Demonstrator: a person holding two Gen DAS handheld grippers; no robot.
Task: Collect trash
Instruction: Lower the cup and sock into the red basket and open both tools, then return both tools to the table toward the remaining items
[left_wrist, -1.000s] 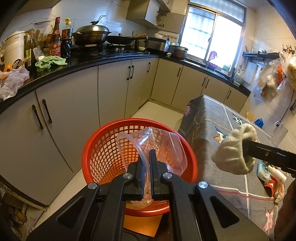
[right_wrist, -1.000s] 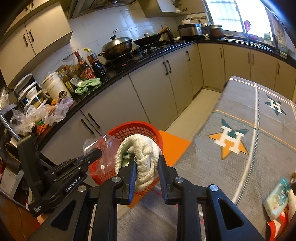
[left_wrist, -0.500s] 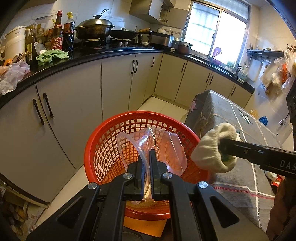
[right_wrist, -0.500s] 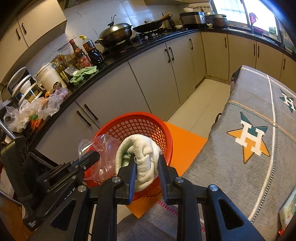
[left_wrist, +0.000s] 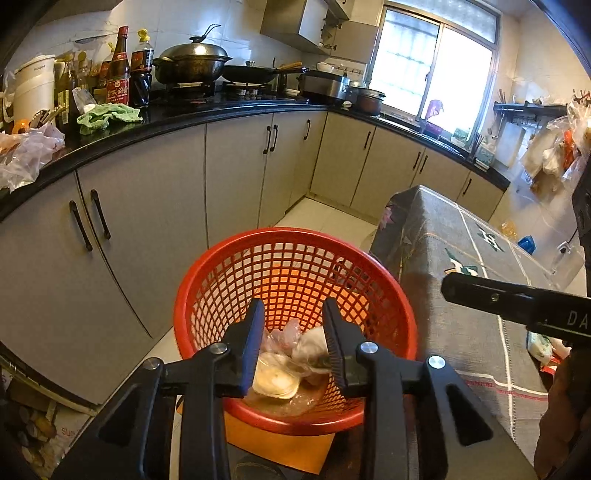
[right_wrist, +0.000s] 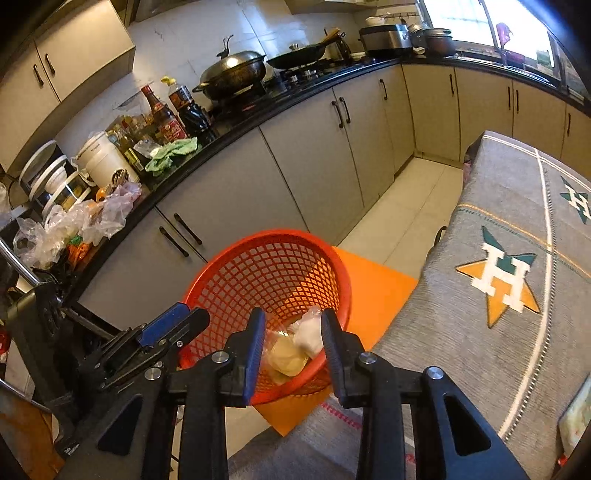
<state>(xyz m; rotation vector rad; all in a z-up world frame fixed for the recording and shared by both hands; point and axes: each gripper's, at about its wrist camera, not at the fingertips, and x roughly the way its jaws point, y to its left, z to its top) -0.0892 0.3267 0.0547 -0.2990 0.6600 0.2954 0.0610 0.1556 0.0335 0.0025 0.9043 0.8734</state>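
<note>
A red mesh basket (left_wrist: 295, 236) stands on the floor beside the table; it also shows in the right wrist view (right_wrist: 273, 240). Inside lie a clear plastic container (left_wrist: 275, 380), a crumpled clear bag (left_wrist: 284, 332) and a whitish cloth wad (left_wrist: 312, 341); the wad (right_wrist: 308, 332) and container (right_wrist: 286, 356) also show in the right wrist view. My left gripper (left_wrist: 293, 341) is open and empty above the basket. My right gripper (right_wrist: 291, 343) is open and empty above the basket's near rim. The left gripper (right_wrist: 173, 325) sits at the basket's left side.
Grey cabinets (left_wrist: 155, 206) under a black counter (left_wrist: 110, 136) run behind the basket. A table with a grey patterned cloth (right_wrist: 517, 295) stands to the right, with packets (left_wrist: 543, 350) on it. An orange mat (right_wrist: 373, 280) lies under the basket.
Both grippers have opened. The plastic container and bag dropped from the left gripper and the cloth wad from the right gripper; all now lie in the basket.
</note>
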